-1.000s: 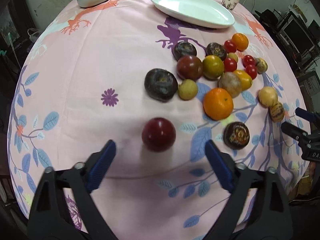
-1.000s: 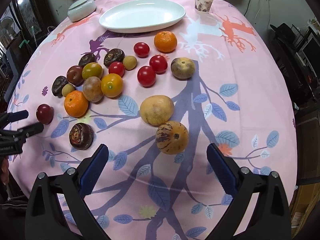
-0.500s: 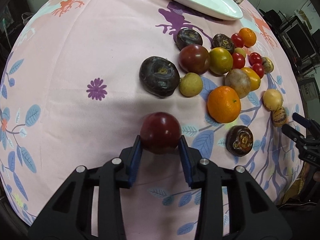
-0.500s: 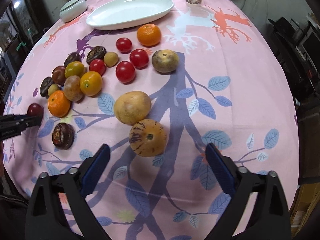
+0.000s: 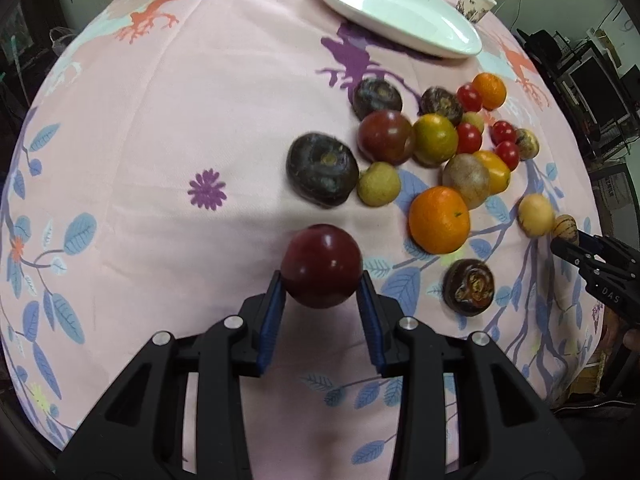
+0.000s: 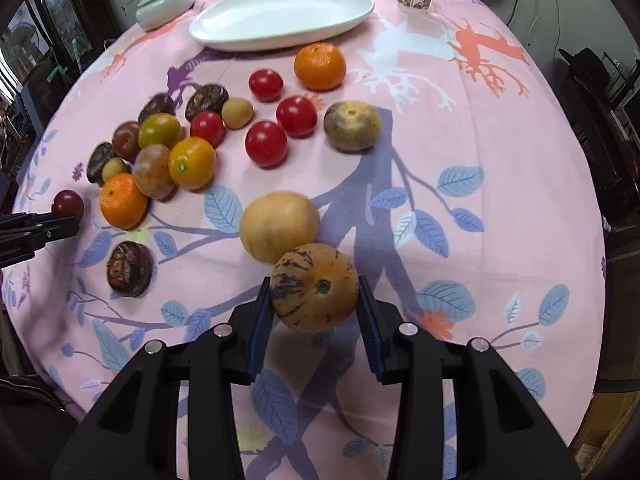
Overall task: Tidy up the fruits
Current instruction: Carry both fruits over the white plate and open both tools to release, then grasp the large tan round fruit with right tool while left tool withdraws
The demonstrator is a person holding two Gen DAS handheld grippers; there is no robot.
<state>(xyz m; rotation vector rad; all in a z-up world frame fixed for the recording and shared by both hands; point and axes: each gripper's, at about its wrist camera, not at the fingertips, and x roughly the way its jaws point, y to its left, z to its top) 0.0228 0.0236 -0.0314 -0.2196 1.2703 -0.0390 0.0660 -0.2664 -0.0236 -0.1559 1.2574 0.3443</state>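
- Left tongs (image 5: pixel 322 294) grip the plum (image 5: pixel 321 266) at its sides — ready to lift.
- Right tongs (image 6: pixel 316 300) are closing on the striped melon (image 6: pixel 315 287), pads touching — probably for the plate (image 6: pixel 280 16).

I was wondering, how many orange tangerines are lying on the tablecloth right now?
2. One tangerine lies just in front of the white oval plate. The other tangerine sits at the near left end of the fruit cluster, beside the dark red plum. None seems hidden.
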